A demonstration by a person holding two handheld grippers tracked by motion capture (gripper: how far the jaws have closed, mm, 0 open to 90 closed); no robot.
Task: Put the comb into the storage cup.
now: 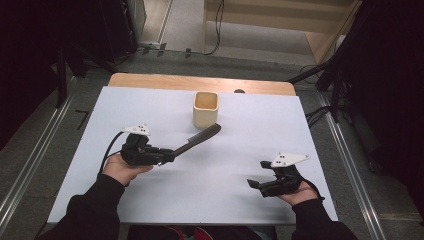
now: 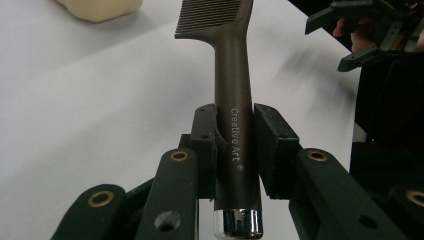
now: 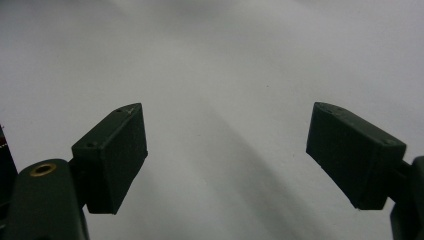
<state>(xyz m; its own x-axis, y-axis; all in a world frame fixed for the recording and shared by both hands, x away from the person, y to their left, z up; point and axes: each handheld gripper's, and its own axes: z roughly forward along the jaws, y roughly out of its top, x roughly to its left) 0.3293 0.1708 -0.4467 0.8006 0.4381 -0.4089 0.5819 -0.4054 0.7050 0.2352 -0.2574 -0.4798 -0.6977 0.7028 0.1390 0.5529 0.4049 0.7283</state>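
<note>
The comb (image 2: 234, 120) is pinched at its handle by the left gripper (image 2: 235, 145); placement in the far cup (image 1: 206, 109) remains. The right gripper (image 3: 227, 150) is held spread, empty.

High view sitting above person's side, looking forward and down, taking in whole white table (image 1: 150, 200) from far. Left gripper view riding on left gripper (image 2: 235, 145), looking along jaws across table, very near comb (image 2: 232, 100), catching cup (image 2: 100, 7) at top edge and right gripper (image 2: 360, 35) farther off. Right gripper view riding on right gripper (image 3: 227, 150), facing down at bare table, close. All three sharing table surface.
</note>
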